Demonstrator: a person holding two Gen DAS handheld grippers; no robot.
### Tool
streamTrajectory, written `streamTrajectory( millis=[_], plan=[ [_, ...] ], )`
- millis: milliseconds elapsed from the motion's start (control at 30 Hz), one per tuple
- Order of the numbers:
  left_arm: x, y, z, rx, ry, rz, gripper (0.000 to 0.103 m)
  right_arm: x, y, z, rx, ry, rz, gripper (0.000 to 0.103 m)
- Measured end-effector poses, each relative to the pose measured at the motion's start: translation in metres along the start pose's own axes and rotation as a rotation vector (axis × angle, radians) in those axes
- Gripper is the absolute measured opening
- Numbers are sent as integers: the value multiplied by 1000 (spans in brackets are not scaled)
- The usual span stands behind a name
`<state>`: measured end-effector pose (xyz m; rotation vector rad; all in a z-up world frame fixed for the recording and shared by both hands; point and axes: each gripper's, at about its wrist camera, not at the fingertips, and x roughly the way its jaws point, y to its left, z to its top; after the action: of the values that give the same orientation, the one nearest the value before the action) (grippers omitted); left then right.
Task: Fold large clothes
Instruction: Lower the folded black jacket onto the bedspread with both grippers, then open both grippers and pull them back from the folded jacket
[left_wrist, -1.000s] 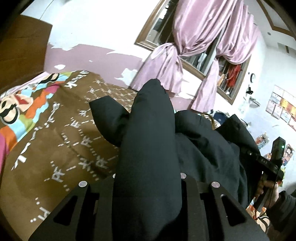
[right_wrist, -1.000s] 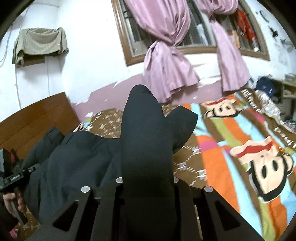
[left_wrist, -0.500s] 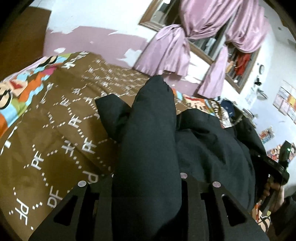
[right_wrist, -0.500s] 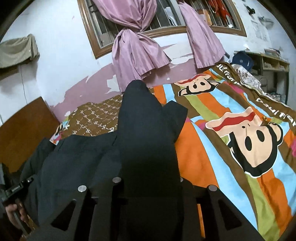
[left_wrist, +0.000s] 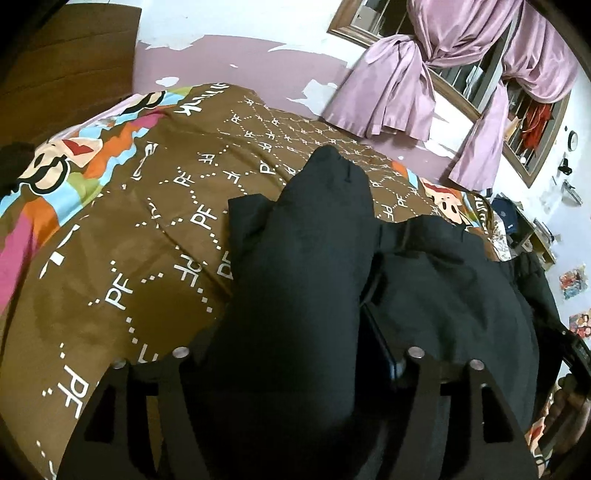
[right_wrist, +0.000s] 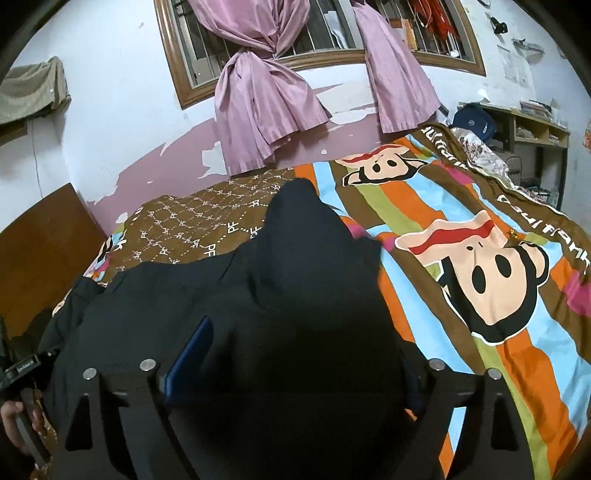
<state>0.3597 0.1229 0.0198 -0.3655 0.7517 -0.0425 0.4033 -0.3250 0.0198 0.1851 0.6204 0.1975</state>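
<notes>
The big black garment (left_wrist: 443, 295) is laid out on the bed (left_wrist: 129, 258), and a bunched-up ridge of it is draped up over the front of each set of tongs; it reads as thick, soft and floppy, maybe a padded coat, so some weight and a lot of sag should be expected, and no crease will be kept without being pressed flat; the fabric looks matte rather than slick, so slipping shouldn't be much of a worry. The jaws of the left tongs (left_wrist: 295, 354) have just been opening and are seen spread, with the fold of cloth sitting loose between them instead of pinched; same story for the right tongs (right_wrist: 295, 362), spread wider, cloth mounded between but with a gap visible along the blue pad (right_wrist: 188, 362) on one side. A hem or a seam edge would probably be the best place to be gripped, since a fistful of the puffy middle would just balloon out; which part of the garment each ridge is can't be told. Around it: the bedspread is a busy cartoon-monkey print (right_wrist: 491, 280) with a brown lettered patch, soft enough to get dragged along with the cloth; pink knotted curtains (right_wrist: 266, 92) and a barred window are at the far wall, a wooden headboard (right_wrist: 40, 251) off to one side, cluttered shelves (right_wrist: 532, 129) on the other; nothing is lying on the bed in the way of the fold, as far as can be seen.
</notes>
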Motion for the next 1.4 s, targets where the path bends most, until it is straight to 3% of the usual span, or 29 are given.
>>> streamTrajectory(
  millis=[167, 300, 867, 1000, 1400],
  plan=[
    [-12, -11, 2, 21, -3, 36, 66, -12, 6, -1, -7, -9, -7, 94],
    [-29, -20, 1, 37, -54, 44, 86, -24, 11, -5, -8, -12, -1, 97],
    [-89, -68, -8, 131, -131, -15, 88, -97, 53, -14, -103, -94, 69, 102],
    [-108, -83, -15, 173, -169, -21, 97, -114, 66, -18, -130, -118, 86, 102],
    [-154, -102, -44, 266, -241, -49, 101, -155, 95, -41, -202, -164, 103, 103]
  ],
)
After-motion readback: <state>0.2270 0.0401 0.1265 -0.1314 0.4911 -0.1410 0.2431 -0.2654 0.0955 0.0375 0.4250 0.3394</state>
